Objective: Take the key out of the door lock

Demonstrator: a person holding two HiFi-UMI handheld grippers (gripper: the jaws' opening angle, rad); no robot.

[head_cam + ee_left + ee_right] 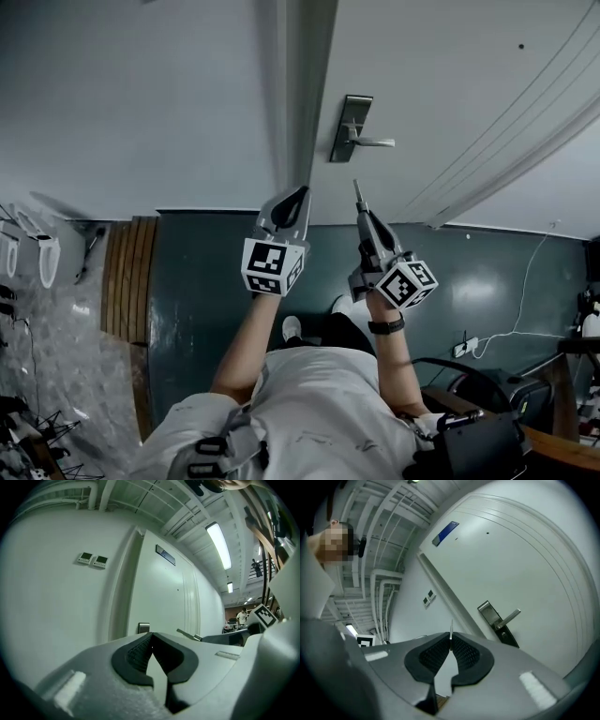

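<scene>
The white door (450, 84) carries a steel lock plate (352, 127) with a lever handle (373, 142); the same lock plate (491, 613) shows in the right gripper view, a short way beyond the jaws. My right gripper (361, 208) is shut on a thin metal key (451, 630), whose blade (356, 190) sticks out past the fingertips, clear of the lock. My left gripper (292, 202) hangs beside it in front of the door frame, shut with nothing between its pads (140, 651).
Two small wall control panels (93, 559) sit left of the door frame (119, 592). A blue sign (445, 533) is high on the door. A wooden strip (127, 281) lies on the dark floor (197, 281), and a white cable (525, 291) runs to a socket at right.
</scene>
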